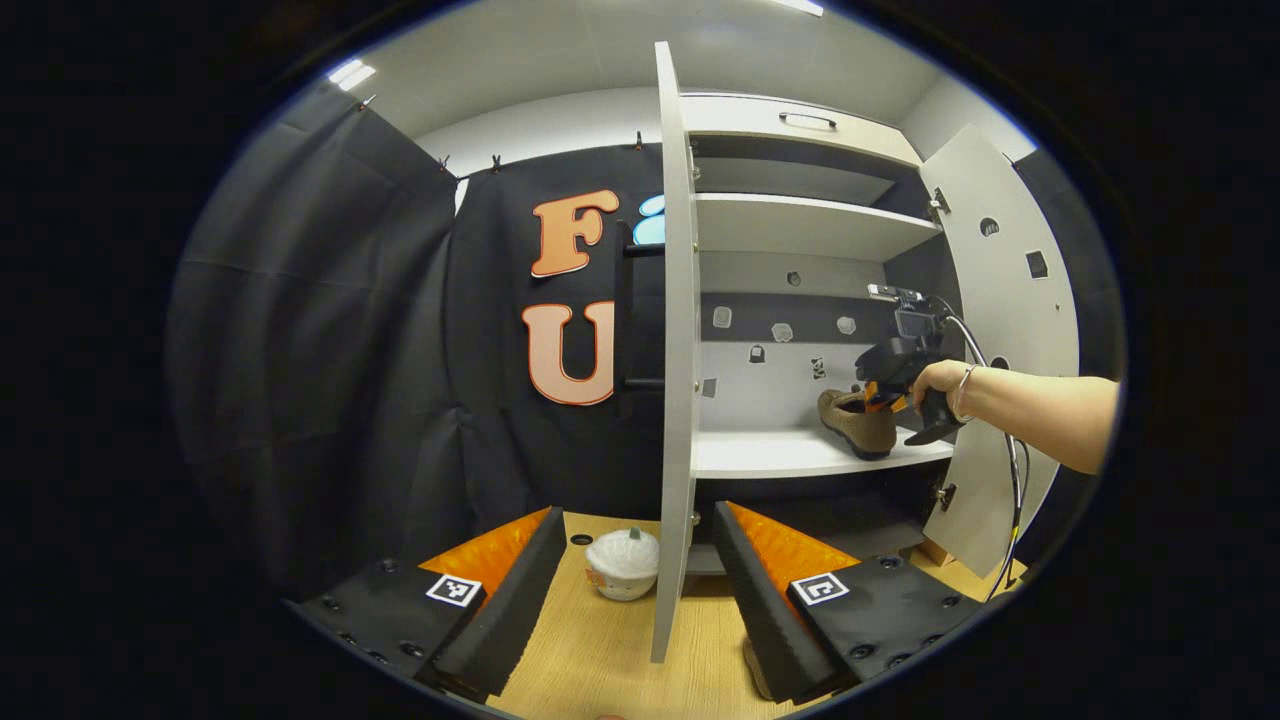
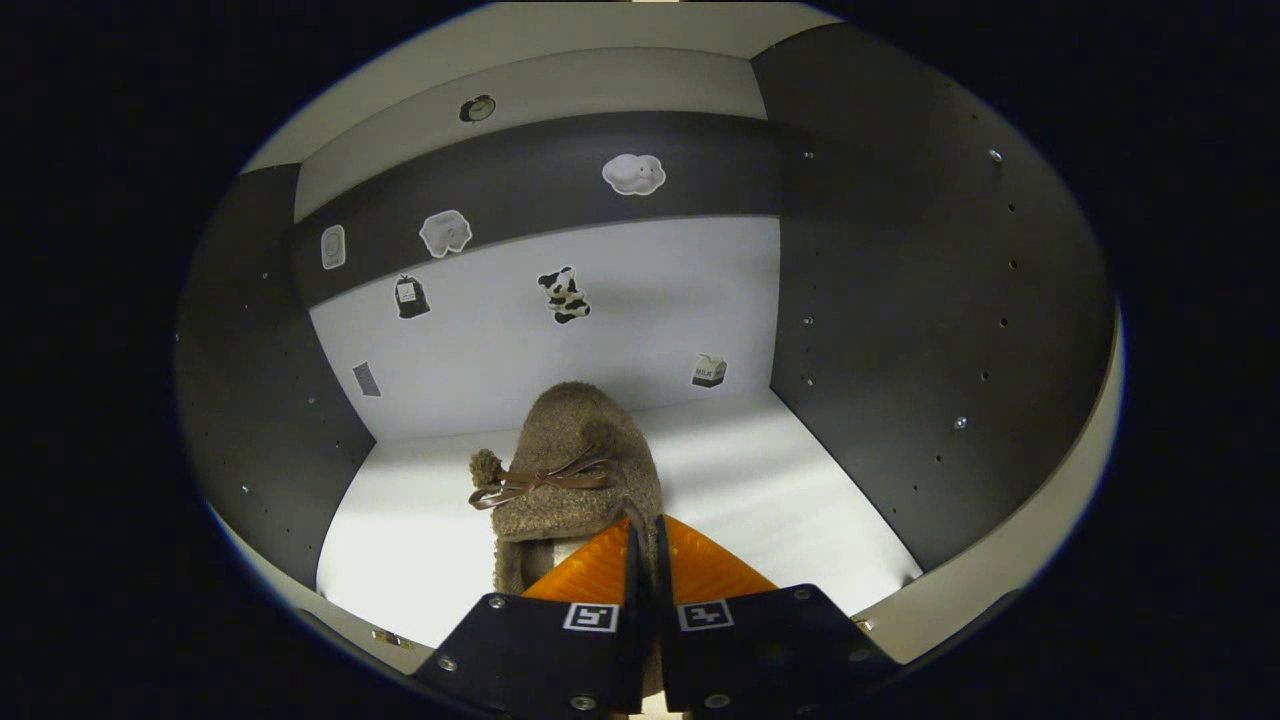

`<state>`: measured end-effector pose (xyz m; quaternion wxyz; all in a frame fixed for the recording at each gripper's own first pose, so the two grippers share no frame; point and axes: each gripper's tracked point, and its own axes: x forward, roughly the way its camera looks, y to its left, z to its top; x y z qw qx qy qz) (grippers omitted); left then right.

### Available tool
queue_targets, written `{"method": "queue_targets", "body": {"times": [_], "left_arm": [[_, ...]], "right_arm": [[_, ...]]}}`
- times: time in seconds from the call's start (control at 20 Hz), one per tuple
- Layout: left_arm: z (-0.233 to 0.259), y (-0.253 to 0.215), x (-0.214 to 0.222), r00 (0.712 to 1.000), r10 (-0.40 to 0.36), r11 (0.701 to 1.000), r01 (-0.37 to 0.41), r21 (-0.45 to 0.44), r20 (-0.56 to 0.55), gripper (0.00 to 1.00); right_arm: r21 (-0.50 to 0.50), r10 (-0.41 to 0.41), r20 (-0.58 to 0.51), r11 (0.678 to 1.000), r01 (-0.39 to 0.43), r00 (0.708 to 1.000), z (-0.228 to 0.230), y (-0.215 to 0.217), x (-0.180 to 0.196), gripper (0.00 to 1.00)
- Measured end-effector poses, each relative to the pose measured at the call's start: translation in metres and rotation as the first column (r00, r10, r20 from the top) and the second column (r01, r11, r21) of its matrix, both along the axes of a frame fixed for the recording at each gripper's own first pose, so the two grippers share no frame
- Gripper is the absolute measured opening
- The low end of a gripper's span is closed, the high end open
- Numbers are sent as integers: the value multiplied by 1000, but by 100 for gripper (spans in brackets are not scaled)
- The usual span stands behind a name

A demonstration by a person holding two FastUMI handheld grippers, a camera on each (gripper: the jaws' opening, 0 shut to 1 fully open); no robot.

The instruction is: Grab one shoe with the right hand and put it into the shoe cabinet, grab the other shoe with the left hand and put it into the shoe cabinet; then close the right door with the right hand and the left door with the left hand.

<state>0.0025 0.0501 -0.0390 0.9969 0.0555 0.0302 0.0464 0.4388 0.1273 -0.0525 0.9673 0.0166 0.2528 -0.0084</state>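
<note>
In the left gripper view, the left gripper point(image 1: 637, 585) hangs wide open and empty over the bench point(image 1: 620, 650), before the shoe cabinet point(image 1: 800, 300); both doors stand open. In the right gripper view, the right gripper point(image 2: 645, 540) pinches the brown shoe point(image 2: 575, 470) on the cabinet's shelf point(image 2: 780, 490). First placement looks nearly done; second shoe and doors remain.

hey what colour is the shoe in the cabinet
Brown and fuzzy, with a brown bow; the shoe shows best in the right gripper view.
</note>
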Motion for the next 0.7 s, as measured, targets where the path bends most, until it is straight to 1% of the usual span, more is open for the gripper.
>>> {"method": "queue_targets", "body": {"times": [0.1,0.15,0.2,0.25,0.3,0.35,0.4,0.45,0.5,0.55,0.6,0.65,0.7], "left_arm": [[1,-2,-1,1000,0,1000,0,-8,1,96],[0,-6,-1,1000,-6,1000,6,-13,-1,96],[-1,-9,-2,1000,-14,1000,14,-16,-2,97],[-1,-12,-3,1000,-22,1000,21,-18,-3,96],[-1,-16,-3,1000,-30,999,30,-18,-4,96],[-2,-21,-4,999,-39,999,38,-18,-6,96],[-4,-26,-5,999,-49,999,49,-19,-11,96],[-7,-31,-7,998,-62,998,61,-23,-17,97],[-11,-37,-7,997,-73,997,73,-27,-23,94],[-18,-42,-7,996,-84,996,83,-30,-32,94],[-24,-47,-6,995,-94,995,93,-32,-41,96],[-32,-52,-4,993,-101,995,99,-32,-55,96],[-41,-55,-3,992,-107,994,105,-33,-71,96]], "right_arm": [[-22,17,45,1000,-16,999,12,-2,-9,13],[-26,23,70,999,-21,997,20,-4,-16,14],[-15,37,84,999,-36,996,27,-2,-25,18],[-1,49,98,999,-49,994,32,-1,-36,20],[14,59,117,998,-61,991,39,-1,-48,31],[20,66,139,997,-69,988,46,-3,-60,22],[19,73,164,997,-78,984,52,-5,-73,35],[12,81,187,996,-84,979,58,-7,-87,39],[3,92,210,996,-94,973,63,-10,-102,52],[-7,101,236,995,-102,966,68,-12,-117,59],[-20,106,260,994,-104,960,72,-17,-131,71],[-30,110,282,994,-106,953,74,-20,-146,75],[-34,113,301,994,-108,947,76,-24,-160,82]]}}
